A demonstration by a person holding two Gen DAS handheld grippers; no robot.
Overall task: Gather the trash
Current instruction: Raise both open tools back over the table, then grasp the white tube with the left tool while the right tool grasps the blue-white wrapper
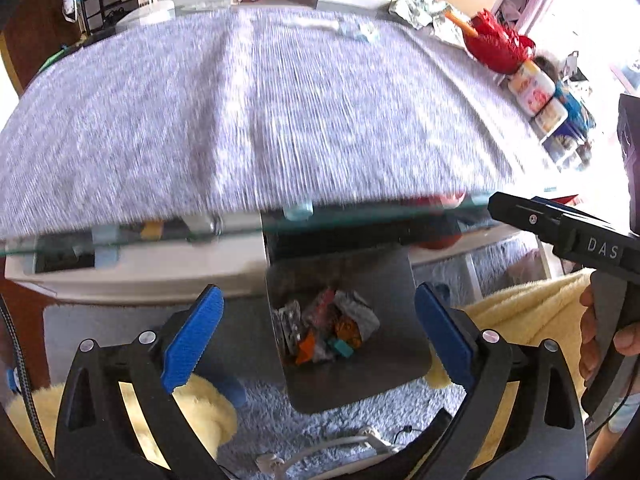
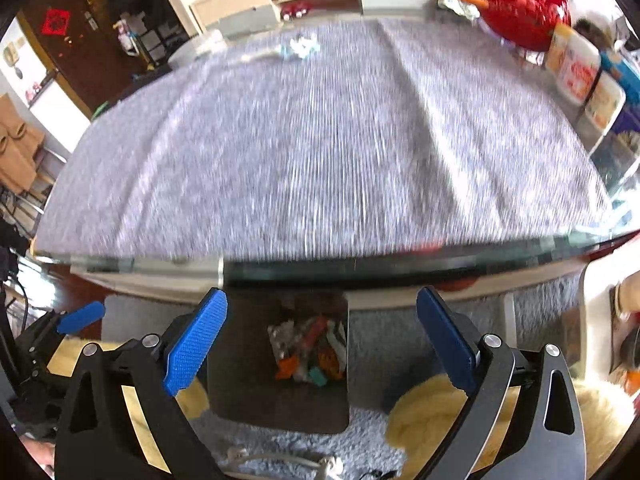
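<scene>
Left wrist: bin [image 1: 384,276] holds crumpled colourful wrappers [image 1: 326,326]

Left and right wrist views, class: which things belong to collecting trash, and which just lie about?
Job:
bin
wrappers in it
crumpled scrap on the cloth
both grippers, open and empty

Lying about:
red basket
jars
yellow fleece

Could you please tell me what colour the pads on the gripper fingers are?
Blue, on black frames; the textured finger pads show most clearly in the right wrist view.
</scene>
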